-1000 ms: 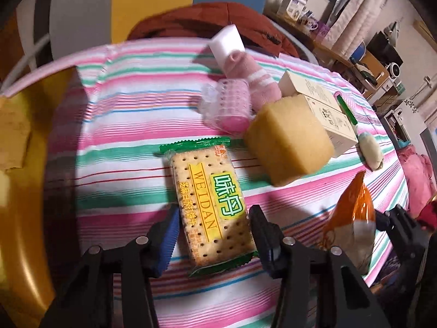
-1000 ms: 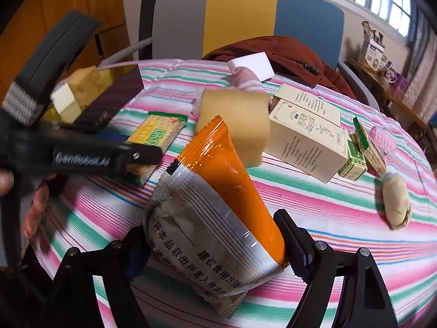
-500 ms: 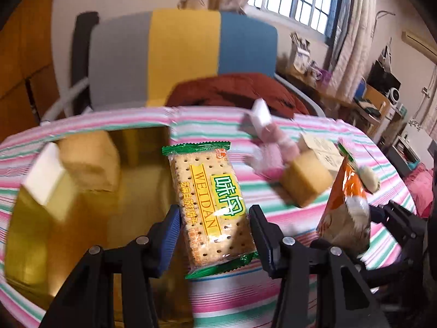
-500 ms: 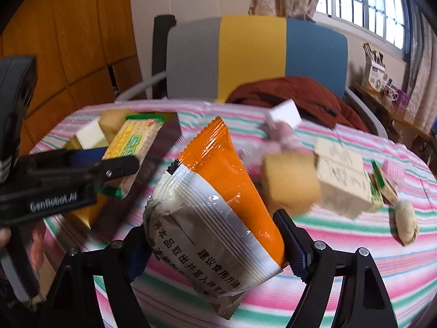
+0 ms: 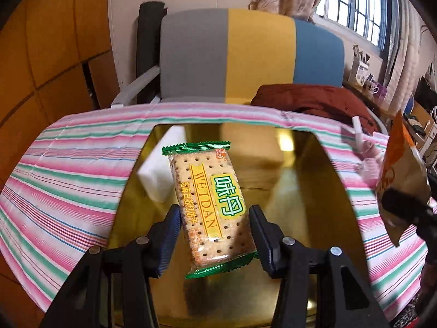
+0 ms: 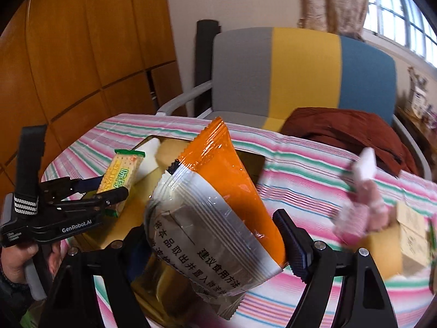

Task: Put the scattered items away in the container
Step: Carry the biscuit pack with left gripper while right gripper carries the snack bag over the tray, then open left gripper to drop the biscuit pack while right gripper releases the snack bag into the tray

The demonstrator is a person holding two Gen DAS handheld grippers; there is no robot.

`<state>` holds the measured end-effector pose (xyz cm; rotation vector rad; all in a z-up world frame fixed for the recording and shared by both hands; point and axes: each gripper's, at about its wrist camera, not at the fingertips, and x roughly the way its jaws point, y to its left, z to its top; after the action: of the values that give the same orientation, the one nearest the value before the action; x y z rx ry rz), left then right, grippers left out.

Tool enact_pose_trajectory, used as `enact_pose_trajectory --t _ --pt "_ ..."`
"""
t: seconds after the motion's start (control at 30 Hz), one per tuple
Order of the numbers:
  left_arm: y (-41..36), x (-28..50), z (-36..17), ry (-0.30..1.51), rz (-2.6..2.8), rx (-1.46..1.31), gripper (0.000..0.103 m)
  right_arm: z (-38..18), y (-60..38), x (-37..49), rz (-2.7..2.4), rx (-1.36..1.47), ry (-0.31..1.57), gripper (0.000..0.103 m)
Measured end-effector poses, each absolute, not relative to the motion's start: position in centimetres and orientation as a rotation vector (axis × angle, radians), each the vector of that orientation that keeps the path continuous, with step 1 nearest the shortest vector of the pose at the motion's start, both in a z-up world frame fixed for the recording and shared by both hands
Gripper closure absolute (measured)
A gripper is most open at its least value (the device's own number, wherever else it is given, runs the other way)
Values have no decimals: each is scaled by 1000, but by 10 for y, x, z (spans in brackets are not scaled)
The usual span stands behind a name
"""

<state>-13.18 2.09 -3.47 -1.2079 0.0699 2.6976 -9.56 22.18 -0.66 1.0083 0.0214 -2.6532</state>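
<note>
My left gripper (image 5: 214, 227) is shut on a green-edged cracker packet (image 5: 210, 205) and holds it above the gold container (image 5: 322, 191). A white block (image 5: 158, 180) and a tan sponge (image 5: 262, 150) lie inside the container. My right gripper (image 6: 215, 235) is shut on an orange and silver snack bag (image 6: 215, 205), held just right of the container. That bag shows at the right edge of the left wrist view (image 5: 398, 180). The left gripper with the cracker packet (image 6: 120, 177) shows at the left of the right wrist view.
The round table has a pink striped cloth (image 5: 68, 169). A pink bundle (image 6: 366, 207), a yellow sponge (image 6: 382, 248) and a cream box (image 6: 412, 232) lie on its right side. A grey, yellow and blue chair (image 5: 245, 54) with a red jacket (image 5: 314, 101) stands behind.
Both grippers have lifted their packets off the table and swung left; the left one now hangs over the gold container, the right one beside it.
</note>
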Motion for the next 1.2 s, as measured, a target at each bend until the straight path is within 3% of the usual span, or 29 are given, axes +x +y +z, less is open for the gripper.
enact_pose_trajectory --t 0.33,0.53,0.63,0.97,1.2 --pt "14 -179 -60 -22 2598 -1369 52 -22 187 -176 -2674 1135 18 21" --pt "16 -199 -70 -68 2541 -1427 52 -37 190 -207 -2719 1194 -45 8" --pt "18 -206 -74 -42 2544 -1456 52 -38 191 -209 -2730 1178 -62 0" --pt "9 -201 -72 9 2641 -1406 51 -22 207 -181 -2768 1020 -104 0" --pt "10 -198 -60 25 2662 -1327 44 -9 239 -131 -2836 878 -139 0"
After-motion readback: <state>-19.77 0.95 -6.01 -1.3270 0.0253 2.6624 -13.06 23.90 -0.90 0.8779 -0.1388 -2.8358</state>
